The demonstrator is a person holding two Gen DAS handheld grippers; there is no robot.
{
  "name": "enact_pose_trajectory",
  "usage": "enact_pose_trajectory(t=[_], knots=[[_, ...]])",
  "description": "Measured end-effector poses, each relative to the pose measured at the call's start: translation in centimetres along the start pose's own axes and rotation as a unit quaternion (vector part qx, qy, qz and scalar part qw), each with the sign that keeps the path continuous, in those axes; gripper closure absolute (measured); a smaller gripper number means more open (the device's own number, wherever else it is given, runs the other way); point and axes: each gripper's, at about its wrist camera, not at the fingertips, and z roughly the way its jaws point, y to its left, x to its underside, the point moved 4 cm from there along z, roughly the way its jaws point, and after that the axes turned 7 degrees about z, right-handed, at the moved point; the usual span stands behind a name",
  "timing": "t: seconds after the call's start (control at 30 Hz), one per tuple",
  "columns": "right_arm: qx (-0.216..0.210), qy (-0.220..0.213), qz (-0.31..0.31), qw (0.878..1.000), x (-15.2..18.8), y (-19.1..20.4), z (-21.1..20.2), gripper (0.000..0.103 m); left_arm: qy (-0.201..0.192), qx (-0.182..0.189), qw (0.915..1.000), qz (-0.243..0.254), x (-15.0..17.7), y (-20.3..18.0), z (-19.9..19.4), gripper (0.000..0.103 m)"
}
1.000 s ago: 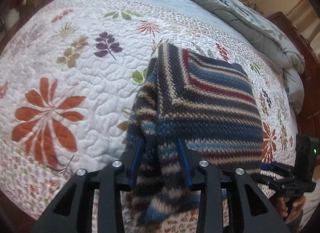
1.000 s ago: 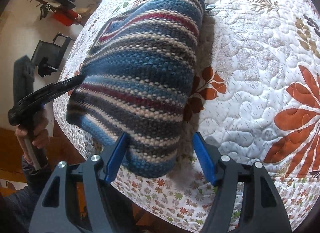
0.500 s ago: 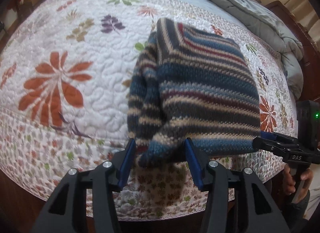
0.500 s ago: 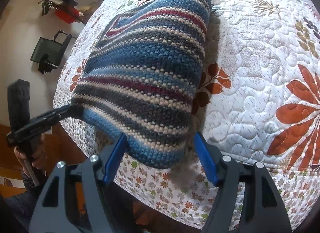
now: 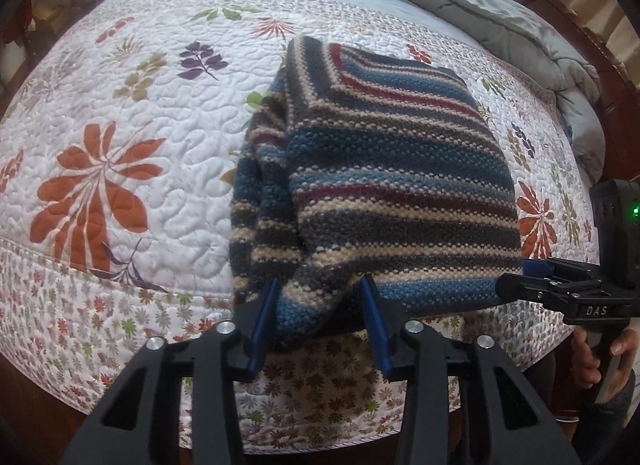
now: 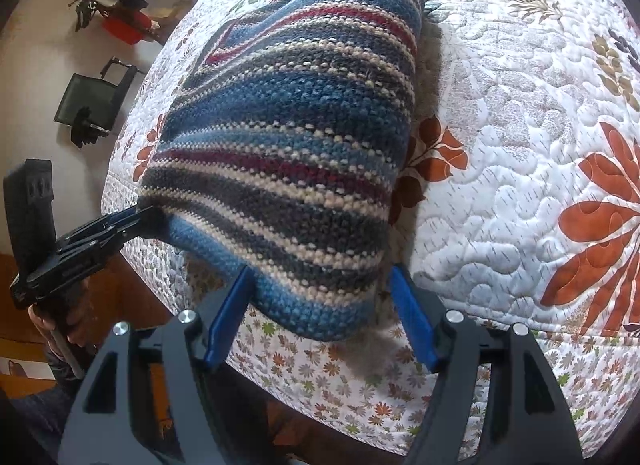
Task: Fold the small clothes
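A folded striped sweater [image 5: 384, 185] lies on a floral quilt [image 5: 132, 113], its near hem at the quilt's front edge, where the small-flower border [image 5: 320, 385] drops over the side of the bed.

The left gripper [image 5: 320, 313] sits at the sweater's near left corner. Its blue fingers [image 5: 264, 317] stand apart on either side of a bunched fold of knit, flanking it; whether they press it cannot be told. The right gripper [image 6: 320, 313] is at the near right corner, jaws wide apart, with the blue hem between the fingers [image 6: 228, 317] and not pinched. In the left wrist view the right gripper [image 5: 532, 277] shows from the side, tips at the sweater's right hem, a hand [image 5: 600, 345] on its handle.

Around it: a grey duvet [image 5: 500, 25] is heaped along the far right of the bed, with a dark wooden frame [image 5: 608, 77] beyond. In the right wrist view, past the bed's left side, the floor [image 6: 36, 45] carries a black chair-like thing [image 6: 92, 101] and a red and black heap [image 6: 116, 13].

Nothing lies on the sweater or between the grippers. Bare quilt spreads wide to the left and behind the sweater; on the right only a narrow strip remains before the bed's edge. The near hem sits right on the front edge.
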Motion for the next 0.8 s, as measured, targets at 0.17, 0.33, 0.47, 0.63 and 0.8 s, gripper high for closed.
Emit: enact_pose_trajectory(t=[0.17, 0.33, 0.47, 0.63, 0.8], knots=[[0.004, -0.001, -0.003, 1.000, -0.2, 0.4, 0.2, 0.032, 0.003, 0.001, 1.0000, -0.007, 0.0, 0.4, 0.4, 0.078], [0.005, 0.000, -0.002, 1.000, -0.2, 0.3, 0.2, 0.032, 0.001, -0.002, 0.9999, -0.015, 0.0, 0.9, 0.4, 0.084], [0.001, -0.001, -0.002, 1.000, -0.3, 0.2, -0.1, 0.032, -0.004, 0.005, 0.9996, -0.029, 0.0, 1.6, -0.2, 0.085], [-0.001, -0.002, -0.003, 1.000, -0.3, 0.0, -0.4, 0.031, -0.007, 0.001, 0.9996, -0.026, 0.0, 1.5, -0.9, 0.086], [-0.008, -0.001, -0.001, 1.000, -0.1, -0.1, -0.6, 0.028, -0.009, 0.006, 0.9989, -0.046, 0.0, 2.9, -1.2, 0.086]])
